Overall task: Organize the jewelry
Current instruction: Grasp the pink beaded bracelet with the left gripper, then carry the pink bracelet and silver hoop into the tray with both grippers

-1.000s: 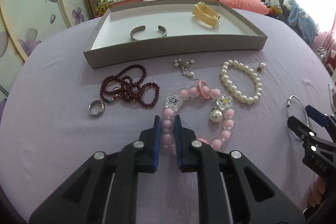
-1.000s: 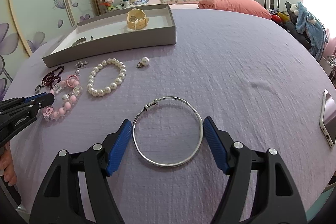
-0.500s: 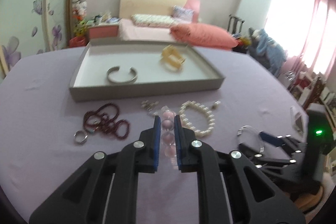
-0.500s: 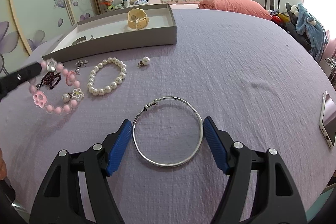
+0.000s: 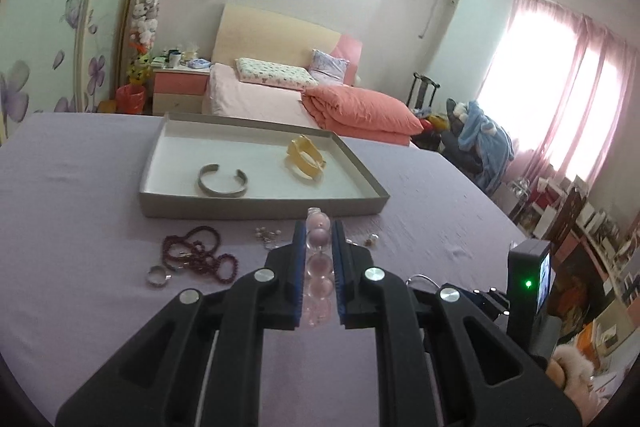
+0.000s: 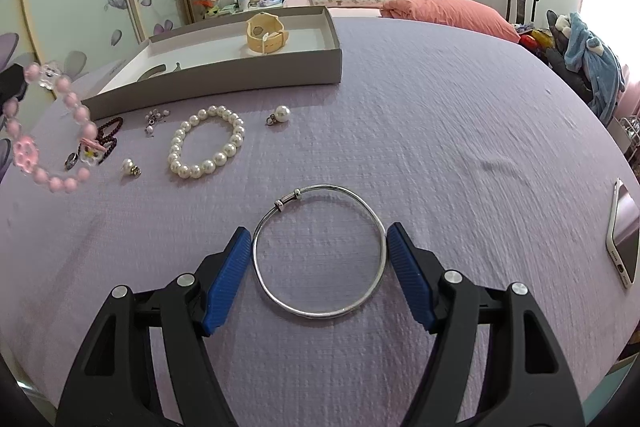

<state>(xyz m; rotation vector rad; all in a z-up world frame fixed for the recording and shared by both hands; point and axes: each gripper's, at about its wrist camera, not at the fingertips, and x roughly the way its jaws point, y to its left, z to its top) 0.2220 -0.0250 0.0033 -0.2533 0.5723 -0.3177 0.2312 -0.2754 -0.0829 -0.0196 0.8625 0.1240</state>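
My left gripper (image 5: 319, 227) is shut on the pink bead bracelet (image 5: 318, 239), whose beads sit between the blue pads. In the right wrist view, the bracelet (image 6: 82, 114) hangs in the air at the far left, clear of the purple cloth. My right gripper (image 6: 319, 233) straddles the silver bangle (image 6: 320, 313), which lies flat on the cloth. Its pads rest against the bangle's two sides. Beyond stands the grey tray (image 5: 256, 205), holding a silver cuff (image 5: 222, 183) and a yellow watch (image 5: 306, 157).
A pearl bracelet (image 6: 175, 158), a pearl pendant (image 6: 282, 114), a small pearl piece (image 6: 128, 165), a dark red bead string (image 5: 200, 259) and a ring (image 5: 157, 275) lie before the tray. A phone (image 6: 624, 227) lies at the right edge. A bed stands behind.
My left gripper has risen and tilted upward, lifting the pink bracelet off the cloth. The right gripper and the silver bangle have not moved.
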